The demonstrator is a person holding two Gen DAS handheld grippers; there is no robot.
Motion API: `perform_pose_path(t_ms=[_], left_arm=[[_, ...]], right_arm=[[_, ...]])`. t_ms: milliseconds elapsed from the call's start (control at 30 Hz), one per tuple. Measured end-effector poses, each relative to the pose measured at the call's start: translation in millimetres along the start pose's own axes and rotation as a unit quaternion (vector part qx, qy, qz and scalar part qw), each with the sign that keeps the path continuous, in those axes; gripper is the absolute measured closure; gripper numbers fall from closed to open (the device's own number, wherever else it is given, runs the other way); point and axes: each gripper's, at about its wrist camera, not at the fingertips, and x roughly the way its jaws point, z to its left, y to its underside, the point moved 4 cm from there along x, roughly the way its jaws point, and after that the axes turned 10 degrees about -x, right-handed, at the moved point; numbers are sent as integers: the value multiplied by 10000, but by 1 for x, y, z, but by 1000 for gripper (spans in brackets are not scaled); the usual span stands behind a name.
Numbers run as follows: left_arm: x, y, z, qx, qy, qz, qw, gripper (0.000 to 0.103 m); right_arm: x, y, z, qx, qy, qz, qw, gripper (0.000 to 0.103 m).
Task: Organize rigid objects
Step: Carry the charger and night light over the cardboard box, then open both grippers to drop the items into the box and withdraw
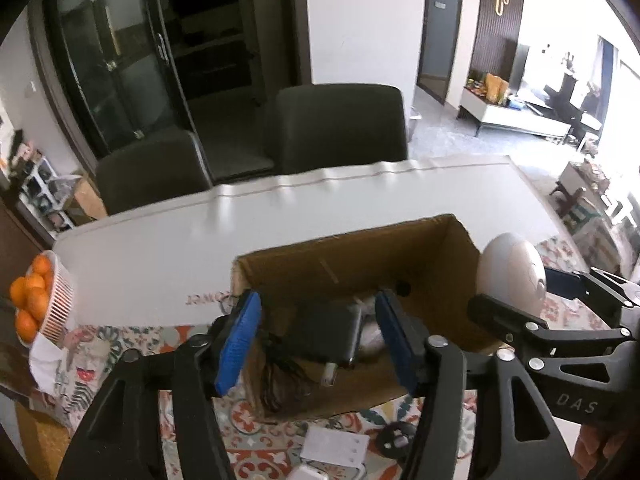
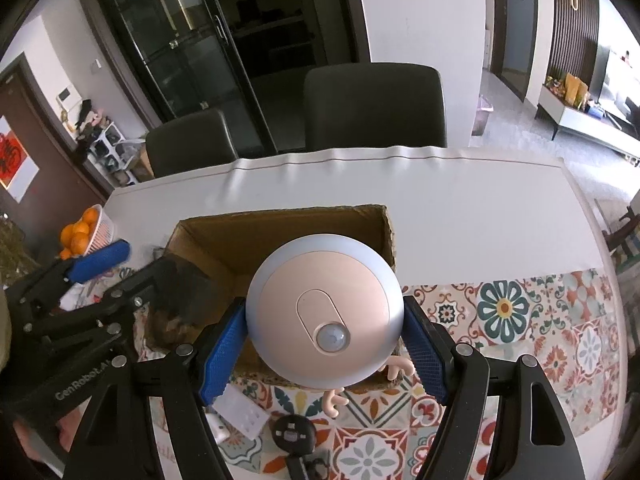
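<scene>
From the left wrist camera we see the left gripper [image 1: 318,340] with its ribbed blue pads spread wide and nothing between them, hanging over an open cardboard box [image 1: 460,256]. The box is plain brown corrugated board with a rough-cut rim. Inside lie a dark, flat, rounded-corner device [image 1: 326,332] and a tangle of thin black cable [image 1: 280,380]. To the right, the right gripper [image 1: 516,292] reaches in holding a round sensor light [image 1: 510,272] — seen edge-on here, a smooth pale dome just beside the box's right wall. Near the bottom edge a white ribbed adapter [image 1: 334,446] and a small black round plug [image 1: 396,438] rest on the patterned tablecloth [image 1: 568,308]. A white slatted basket of oranges [image 1: 56,300] sits at the far left of the table.

From the right wrist camera, the right gripper [image 2: 324,332] is clamped on the sensor light [image 2: 324,308], pads pressing its left and right rim. It is a disc with a silver-grey ring and a matte pinkish face turned toward the lens; the oval inset runs diagonally (upper left to lower right), ending in a faceted sensor dome. It is held above the near part of the box [image 2: 280,224], hiding much of the inside. A small peach antler-shaped piece [image 2: 336,398] pokes out below it. The left gripper [image 2: 100,258] stands at the left by the box's wall.
</scene>
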Motion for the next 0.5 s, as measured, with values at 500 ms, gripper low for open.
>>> perform_pose_path(t_ms=[500], left_arm=[[-22,11,55,-600,-896,-281,9938,11]], right_arm=[[14,-17,33,-423,-89,62,9990,28]])
